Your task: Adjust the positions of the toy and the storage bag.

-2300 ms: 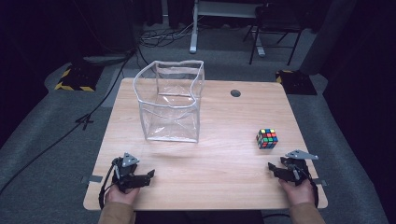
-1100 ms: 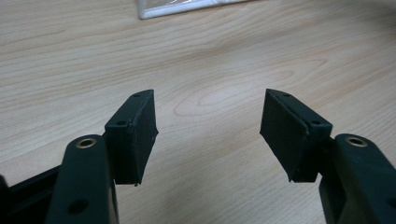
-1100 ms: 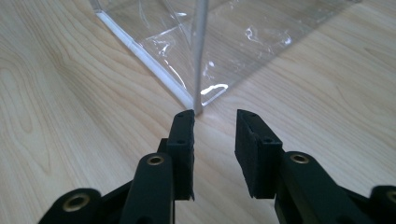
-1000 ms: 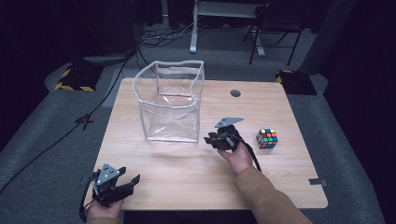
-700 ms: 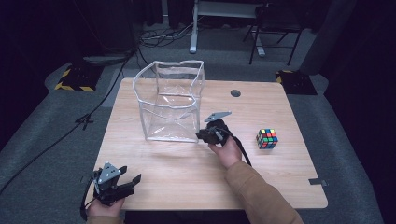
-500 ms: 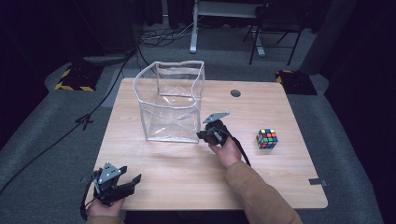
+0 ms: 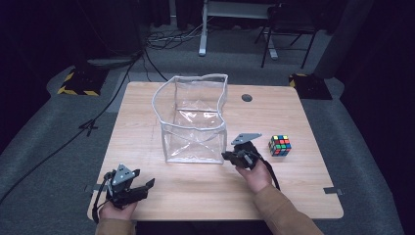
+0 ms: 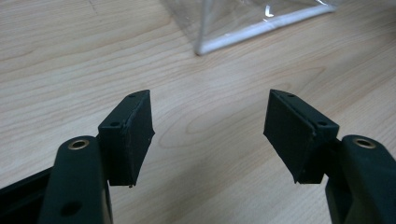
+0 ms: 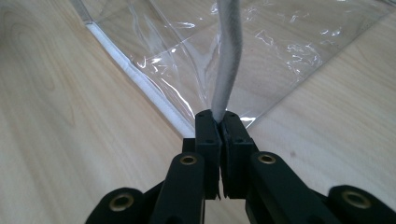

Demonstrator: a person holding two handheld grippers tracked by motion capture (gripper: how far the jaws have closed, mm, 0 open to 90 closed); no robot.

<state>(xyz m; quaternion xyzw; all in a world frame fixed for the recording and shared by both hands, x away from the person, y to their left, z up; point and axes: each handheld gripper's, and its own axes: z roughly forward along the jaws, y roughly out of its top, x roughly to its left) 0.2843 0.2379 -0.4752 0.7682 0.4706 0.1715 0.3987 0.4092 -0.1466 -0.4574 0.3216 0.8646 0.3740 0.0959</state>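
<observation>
A clear plastic bag (image 7: pixel 193 117) with white trim stands open on the wooden table (image 7: pixel 303 196). My right gripper (image 7: pixel 226 156) is at the bag's near right bottom corner. In the right gripper view that gripper (image 9: pixel 220 119) is shut on the bag's white corner seam (image 9: pixel 226 70). My left gripper (image 7: pixel 147 185) rests at the table's near left corner. In the left gripper view the left gripper (image 8: pixel 210 130) is open with only bare wood between its jaws, which have just been opening. The bag's near corner (image 8: pixel 243 35) lies ahead of it.
A multicoloured puzzle cube (image 7: pixel 280 145) sits on the table right of my right gripper. A dark round grommet (image 7: pixel 247 98) is set in the table's far side. Cables and chair legs lie on the floor beyond the table.
My right gripper went from the near right edge to the bag's corner, closed on the seam and drew the bag toward the near side. The left hand shifted slightly toward the near left corner.
</observation>
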